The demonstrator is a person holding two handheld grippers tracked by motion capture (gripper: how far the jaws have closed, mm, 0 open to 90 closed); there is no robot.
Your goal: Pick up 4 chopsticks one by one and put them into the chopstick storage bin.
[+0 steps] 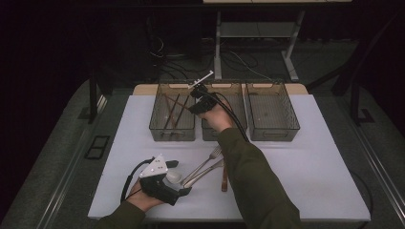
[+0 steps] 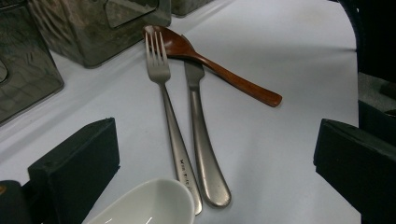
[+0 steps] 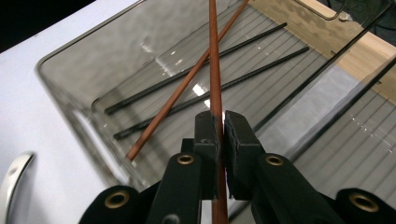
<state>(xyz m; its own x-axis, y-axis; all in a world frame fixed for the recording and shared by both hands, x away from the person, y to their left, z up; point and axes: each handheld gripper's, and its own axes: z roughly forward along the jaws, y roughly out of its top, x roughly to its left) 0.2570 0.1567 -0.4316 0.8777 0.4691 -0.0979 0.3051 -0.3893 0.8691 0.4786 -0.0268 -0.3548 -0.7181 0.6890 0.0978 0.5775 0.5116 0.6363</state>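
My right gripper [image 3: 221, 130] is shut on a brown wooden chopstick [image 3: 215, 70], which runs up between its pads over the left bin [image 3: 70, 79]. In that bin lie another brown chopstick [image 3: 182, 88] and two black ones [image 3: 196, 77]. From the high view, the right gripper [image 1: 196, 98] hovers at the seam between the left bin [image 1: 160, 119] and the middle bin [image 1: 239, 121]. My left gripper [image 2: 217, 135] stands open near the table's front edge. Before it lie a metal fork [image 2: 170, 121], a metal knife [image 2: 201, 140], a wooden spoon [image 2: 224, 72] and a white ceramic spoon [image 2: 149, 205].
A third clear bin [image 1: 286, 119] stands at the right of the row, with little in it. The cutlery [image 1: 205, 167] lies just left of the person's right sleeve [image 1: 253, 181]. The white tabletop [image 1: 315, 167] is bare at the right. Cables trail from both grippers.
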